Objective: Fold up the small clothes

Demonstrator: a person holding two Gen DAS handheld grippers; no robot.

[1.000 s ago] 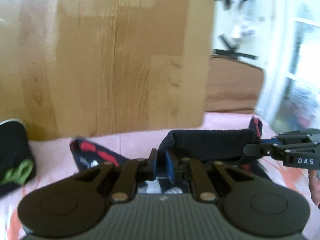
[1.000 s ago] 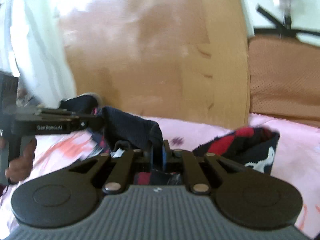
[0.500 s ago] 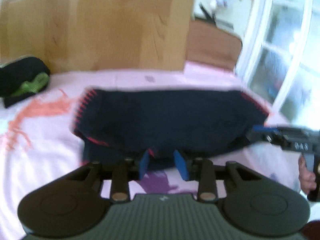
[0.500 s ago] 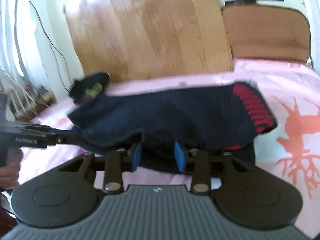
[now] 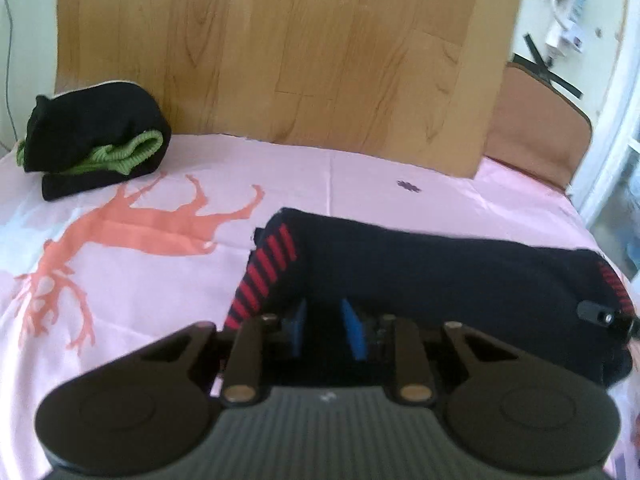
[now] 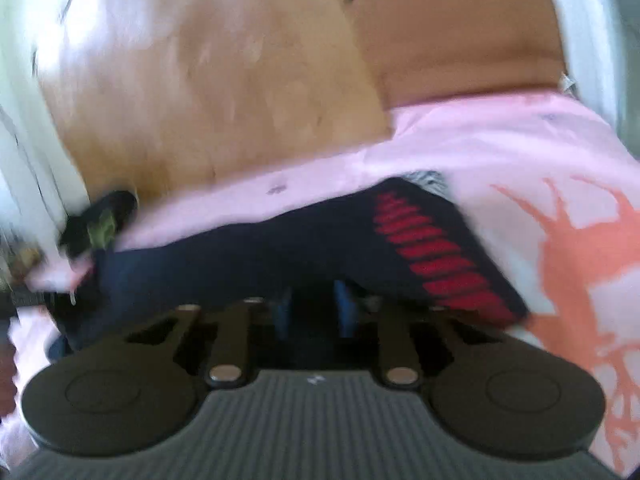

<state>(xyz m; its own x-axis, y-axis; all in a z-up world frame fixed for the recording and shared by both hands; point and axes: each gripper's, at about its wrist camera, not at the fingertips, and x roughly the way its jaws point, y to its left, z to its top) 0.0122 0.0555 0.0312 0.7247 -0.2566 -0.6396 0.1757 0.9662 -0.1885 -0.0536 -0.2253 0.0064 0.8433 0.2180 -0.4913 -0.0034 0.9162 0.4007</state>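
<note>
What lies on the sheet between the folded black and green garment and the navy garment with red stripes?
Only bare pink sheet with an orange antler print separates the black and green garment from the navy garment, as the left wrist view shows.

Navy knit garment (image 5: 460,276) with red-striped ends, spread lengthwise on the pink sheet (image 5: 360,184), near edge bunched.

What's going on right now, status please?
Left gripper and right gripper closing on near edge of navy garment, laid flat. Nothing blocking.
</note>
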